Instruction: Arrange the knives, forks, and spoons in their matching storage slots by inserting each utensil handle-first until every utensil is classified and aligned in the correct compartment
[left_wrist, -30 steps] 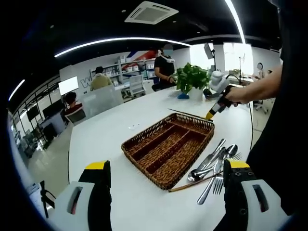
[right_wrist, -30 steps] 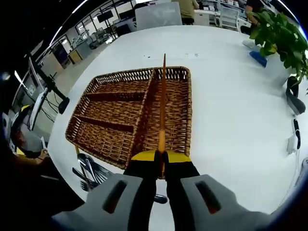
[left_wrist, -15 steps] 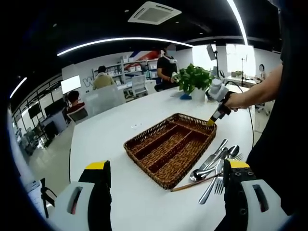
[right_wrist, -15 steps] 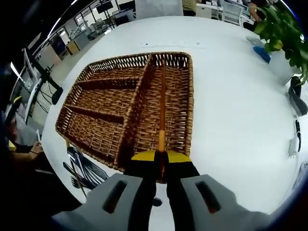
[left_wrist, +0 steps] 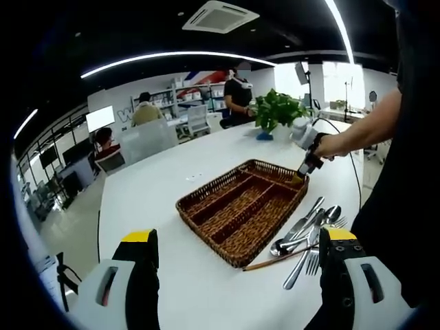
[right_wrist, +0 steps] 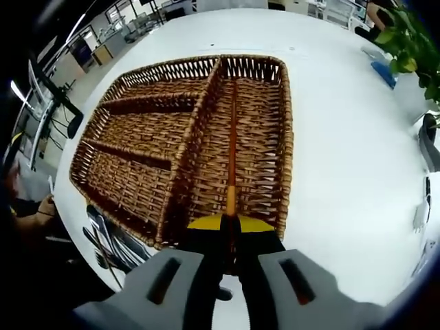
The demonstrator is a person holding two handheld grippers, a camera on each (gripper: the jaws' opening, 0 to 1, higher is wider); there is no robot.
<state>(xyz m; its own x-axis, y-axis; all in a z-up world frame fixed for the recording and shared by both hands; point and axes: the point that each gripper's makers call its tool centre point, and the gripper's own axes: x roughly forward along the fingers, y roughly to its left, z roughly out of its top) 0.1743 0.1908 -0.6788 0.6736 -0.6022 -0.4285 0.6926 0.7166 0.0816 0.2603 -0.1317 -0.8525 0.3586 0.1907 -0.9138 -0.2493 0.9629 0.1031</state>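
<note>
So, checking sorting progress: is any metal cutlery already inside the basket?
No, the wicker basket compartments hold no metal; the cutlery pile lies on the table beside it.

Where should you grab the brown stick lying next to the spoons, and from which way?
Grip the brown stick near its middle, coming straight down from above with the jaws across it. It lies flat on the white table, and its far end runs under the pile of cutlery, so the near half beside the wicker tray looks easiest to reach.
</note>
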